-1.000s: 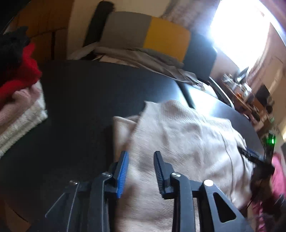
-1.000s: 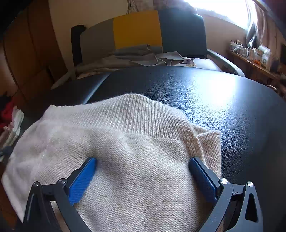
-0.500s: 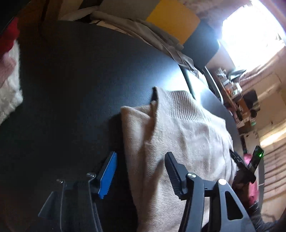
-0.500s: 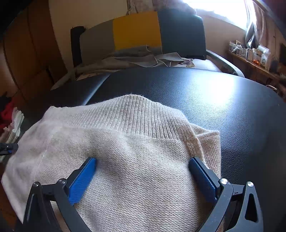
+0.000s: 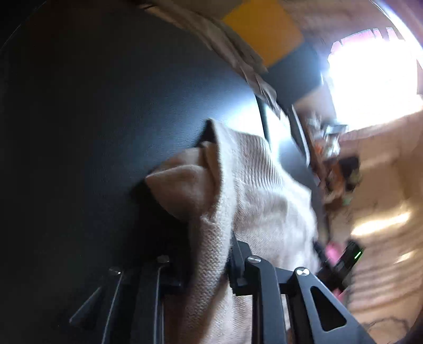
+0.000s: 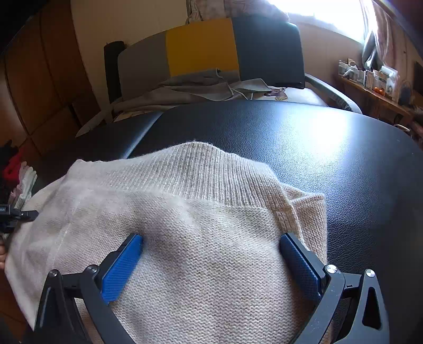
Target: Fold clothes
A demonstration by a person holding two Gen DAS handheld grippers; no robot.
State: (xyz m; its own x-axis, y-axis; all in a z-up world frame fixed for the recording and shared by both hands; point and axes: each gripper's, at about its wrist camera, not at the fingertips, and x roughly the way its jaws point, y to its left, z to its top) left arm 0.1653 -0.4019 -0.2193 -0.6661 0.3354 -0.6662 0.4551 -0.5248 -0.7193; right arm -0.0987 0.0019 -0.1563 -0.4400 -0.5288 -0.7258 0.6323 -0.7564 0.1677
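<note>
Left gripper pinches a fold of the beige sweater w/ jaws closed, right gripper spread wide, pads resting on the knit atop the black table.

Setting: a lived-in home room, likely a bedroom or sitting room. A padded black surface with a leather-like grain fills the middle of the right wrist view. At top centre, a chair back in grey, yellow and dark panels is seen, with grey clothes heaped on its seat. Wooden panelling is seen along the left edge. A bright window with a curtain is seen at upper right. Below it, at the right edge, a wooden shelf crowded with small household items is seen. Folded laundry, red and pale, is stacked at far left.
</note>
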